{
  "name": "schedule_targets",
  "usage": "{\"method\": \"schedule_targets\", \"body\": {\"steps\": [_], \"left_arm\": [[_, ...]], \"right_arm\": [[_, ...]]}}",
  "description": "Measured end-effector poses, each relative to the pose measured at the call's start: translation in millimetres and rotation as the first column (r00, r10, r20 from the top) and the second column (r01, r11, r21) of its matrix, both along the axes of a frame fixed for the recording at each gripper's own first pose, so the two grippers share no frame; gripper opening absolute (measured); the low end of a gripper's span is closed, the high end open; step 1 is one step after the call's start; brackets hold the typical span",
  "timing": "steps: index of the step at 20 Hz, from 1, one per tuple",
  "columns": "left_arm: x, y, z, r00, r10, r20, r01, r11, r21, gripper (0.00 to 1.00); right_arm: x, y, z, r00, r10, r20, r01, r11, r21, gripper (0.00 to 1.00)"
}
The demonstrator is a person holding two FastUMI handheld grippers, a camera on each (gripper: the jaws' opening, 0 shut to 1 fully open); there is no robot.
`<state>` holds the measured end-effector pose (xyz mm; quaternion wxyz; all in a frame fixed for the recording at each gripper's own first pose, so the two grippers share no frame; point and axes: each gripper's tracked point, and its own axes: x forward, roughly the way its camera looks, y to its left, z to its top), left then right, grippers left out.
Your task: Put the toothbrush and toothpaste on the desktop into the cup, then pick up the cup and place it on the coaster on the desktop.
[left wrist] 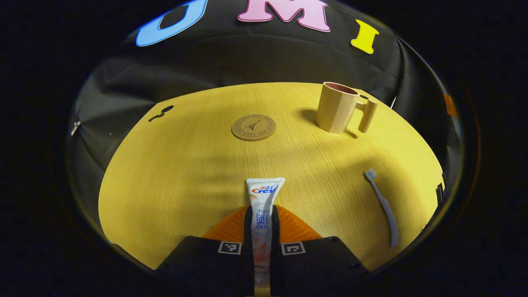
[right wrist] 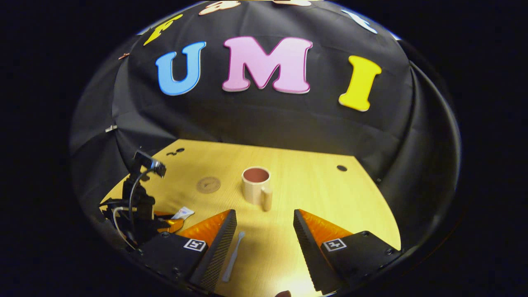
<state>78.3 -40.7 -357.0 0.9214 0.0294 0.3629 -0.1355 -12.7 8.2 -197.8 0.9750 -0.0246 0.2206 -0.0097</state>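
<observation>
Inspecting left gripper [left wrist: 261,222]: both fingers are pressed against the sides of the toothpaste tube [left wrist: 264,206], black pads on either flank, orange finger bodies behind them.
Toothpaste tube: white, held lengthwise between the fingers, its flat crimped end pointing away from the camera over the desktop [left wrist: 185,173]; whether it rests on the wood or is lifted cannot be told.
Left gripper, seen from the right gripper view [right wrist: 169,220]: low at the near left of the desktop, black body with cable and a small camera on top, a white tip of the tube [right wrist: 182,213] showing past its orange fingers.
Right gripper [right wrist: 264,231]: fingers spread wide, nothing between them, held above the near part of the desktop [right wrist: 321,185].
Toothbrush [left wrist: 383,206]: pale grey-blue, lying flat on the wood, head toward the cup, well apart from the tube; in the right gripper view it [right wrist: 232,255] lies just beside the inner face of that gripper's left-hand finger, not touched by it.
Cup [left wrist: 338,108]: beige, upright, handle [left wrist: 367,115] to one side, interior reddish-brown, standing on bare wood toward the far side; in the right gripper view it [right wrist: 255,185] stands ahead, between the open fingers' lines, handle facing the camera.
Coaster [left wrist: 253,127]: round, cork-coloured, printed with a tower motif, flat on the desktop, nothing on it, apart from the cup; also visible beside the cup in the right gripper view [right wrist: 208,185].
</observation>
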Motion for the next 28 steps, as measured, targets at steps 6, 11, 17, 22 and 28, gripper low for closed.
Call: {"method": "schedule_targets", "body": {"steps": [6,11,17,22,28], "left_arm": [[-24,23,58,0.992,0.022,0.125,-0.011,0.996,-0.087,0.17],[-53,62,100,0.976,0.098,0.193,-0.07,0.987,-0.147,0.17],[-87,101,107,0.973,0.103,0.206,-0.075,0.987,-0.14,0.17],[-112,122,104,0.974,0.126,0.189,-0.097,0.983,-0.154,0.17],[-130,133,103,0.973,0.146,0.18,-0.118,0.981,-0.156,0.17]], "right_arm": [[-23,42,-73,0.969,0.045,-0.244,-0.022,0.995,0.096,0.83],[-28,51,-123,0.929,0.021,-0.369,0.01,0.996,0.084,0.82],[-18,45,-159,0.896,-0.029,-0.444,0.055,0.997,0.046,0.86],[-12,44,-173,0.876,-0.048,-0.481,0.071,0.997,0.029,0.76],[-10,47,-177,0.86,-0.053,-0.508,0.089,0.995,0.048,0.38]]}}
